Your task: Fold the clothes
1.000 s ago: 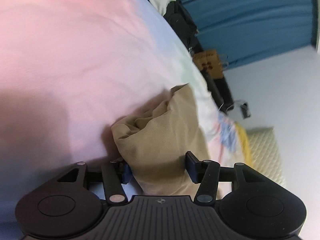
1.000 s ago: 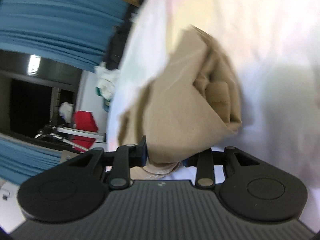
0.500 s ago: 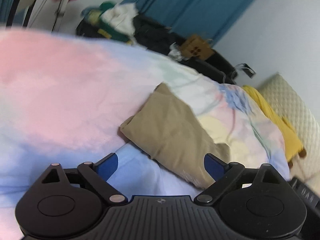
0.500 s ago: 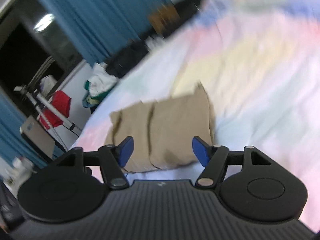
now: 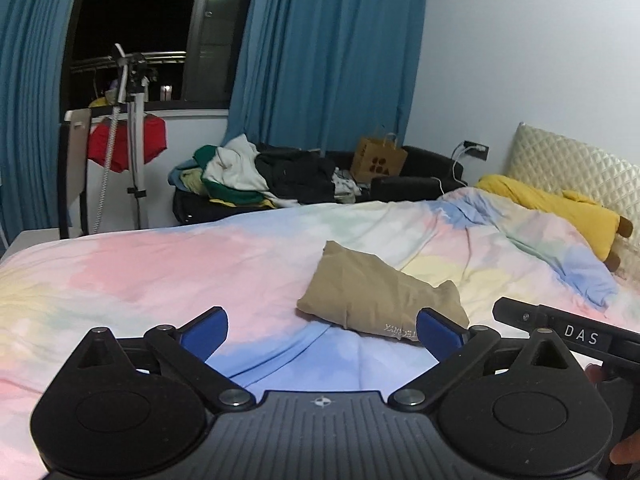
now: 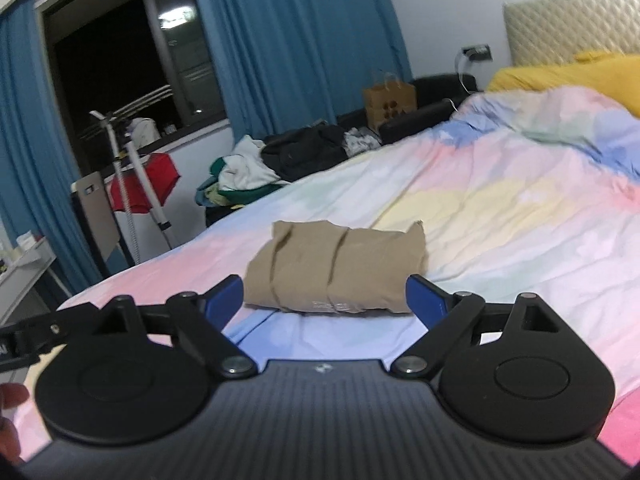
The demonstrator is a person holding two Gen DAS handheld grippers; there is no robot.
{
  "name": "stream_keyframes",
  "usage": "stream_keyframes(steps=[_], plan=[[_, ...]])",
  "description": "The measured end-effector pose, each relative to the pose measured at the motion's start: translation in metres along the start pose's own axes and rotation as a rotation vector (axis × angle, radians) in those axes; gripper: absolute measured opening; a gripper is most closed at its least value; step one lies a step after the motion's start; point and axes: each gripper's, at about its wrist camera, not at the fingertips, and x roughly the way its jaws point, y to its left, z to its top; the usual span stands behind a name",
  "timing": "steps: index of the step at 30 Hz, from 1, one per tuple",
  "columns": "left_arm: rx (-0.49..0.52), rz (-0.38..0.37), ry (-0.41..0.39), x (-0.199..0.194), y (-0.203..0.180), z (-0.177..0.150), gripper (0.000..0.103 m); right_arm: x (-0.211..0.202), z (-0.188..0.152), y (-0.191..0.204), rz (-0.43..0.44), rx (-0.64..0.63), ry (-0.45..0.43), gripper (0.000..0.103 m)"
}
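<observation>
A tan garment [image 5: 376, 292] lies folded into a compact bundle on the pastel bedspread [image 5: 160, 264]. In the right wrist view the same tan garment [image 6: 336, 266] sits straight ahead, just beyond the fingertips. My left gripper [image 5: 322, 330] is open, held back from the bundle, which lies ahead and to the right of it. My right gripper [image 6: 324, 296] is open too, with nothing between its blue pads. The right tool's body [image 5: 568, 336] shows at the lower right of the left wrist view.
A pile of clothes [image 5: 256, 176] lies on a dark sofa beyond the bed. A brown paper bag [image 5: 378, 158], a garment steamer stand [image 5: 132, 128] with a red garment, a yellow plush toy [image 5: 560, 208] and a quilted headboard [image 5: 580, 164] surround the bed.
Both grippers let go of the tan garment and opened, then drew back and levelled out. The bundle now rests folded on the bed.
</observation>
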Motion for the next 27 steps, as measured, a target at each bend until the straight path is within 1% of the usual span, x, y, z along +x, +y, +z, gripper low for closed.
stream_keyframes(steps=[2, 5, 7, 9, 12, 17, 27], plan=[[0.005, 0.006, -0.008, -0.009, 0.003, -0.005, 0.101, -0.01, -0.003, 0.01, 0.012, -0.028, -0.009, 0.09], [0.025, 0.022, -0.025, -0.02, 0.007, -0.013, 0.101, -0.017, -0.012, 0.023, 0.005, -0.067, -0.017, 0.09], [0.022, 0.028, -0.031, -0.022, 0.011, -0.017, 0.101, -0.018, -0.017, 0.027, 0.004, -0.063, -0.014, 0.09], [0.02, 0.033, -0.037, -0.024, 0.015, -0.021, 0.101, -0.018, -0.024, 0.03, -0.005, -0.061, -0.018, 0.09], [0.016, 0.041, -0.045, -0.027, 0.021, -0.027, 0.101, -0.018, -0.031, 0.038, -0.031, -0.108, -0.042, 0.09], [0.01, 0.055, -0.059, -0.032, 0.031, -0.037, 0.102, -0.018, -0.034, 0.042, -0.051, -0.129, -0.064, 0.09], [0.028, 0.076, -0.06, -0.041, 0.037, -0.041, 0.102, -0.013, -0.037, 0.042, -0.078, -0.127, -0.057, 0.09]])
